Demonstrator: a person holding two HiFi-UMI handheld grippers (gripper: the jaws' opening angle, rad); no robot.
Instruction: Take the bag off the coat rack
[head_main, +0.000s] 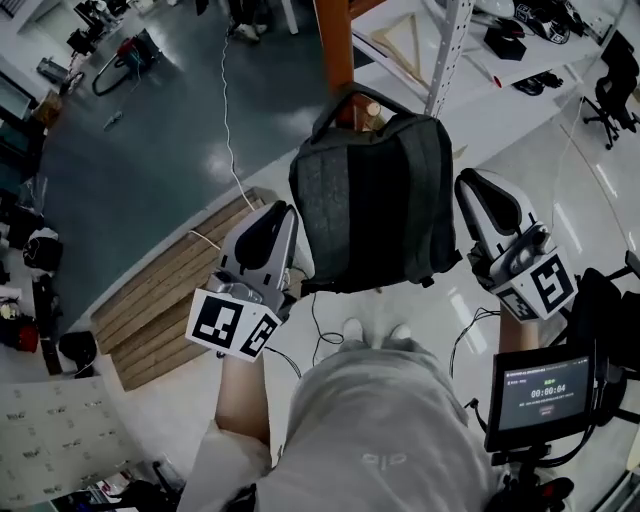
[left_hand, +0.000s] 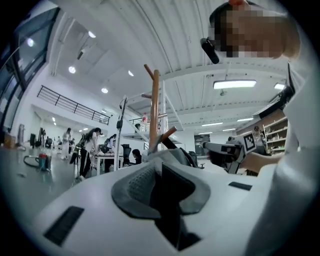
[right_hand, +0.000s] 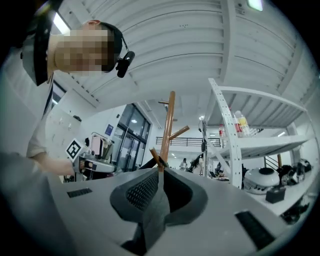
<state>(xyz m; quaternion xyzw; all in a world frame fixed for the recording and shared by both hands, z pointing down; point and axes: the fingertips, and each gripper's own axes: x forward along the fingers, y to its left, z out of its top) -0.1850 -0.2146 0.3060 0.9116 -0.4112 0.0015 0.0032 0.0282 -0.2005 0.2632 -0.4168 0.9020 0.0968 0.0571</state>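
right claw (right_hand: 159, 170): pinching bag (head_main: 375, 200) fabric. left claw (left_hand: 160, 167): narrowly parted, empty. advised: handle (head_main: 345, 100), above both claws, is being raised clear of coat rack (head_main: 335, 40).

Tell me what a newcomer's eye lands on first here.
The dark grey backpack hangs mid-frame on the orange-brown coat rack. The left tool and right tool flank it, the right one's jaws closed on a strip of its grey fabric. A small monitor glows at lower right.

the bag (head_main: 375, 200) is matt grey cloth, the coat rack (head_main: 335, 45) smooth wood.
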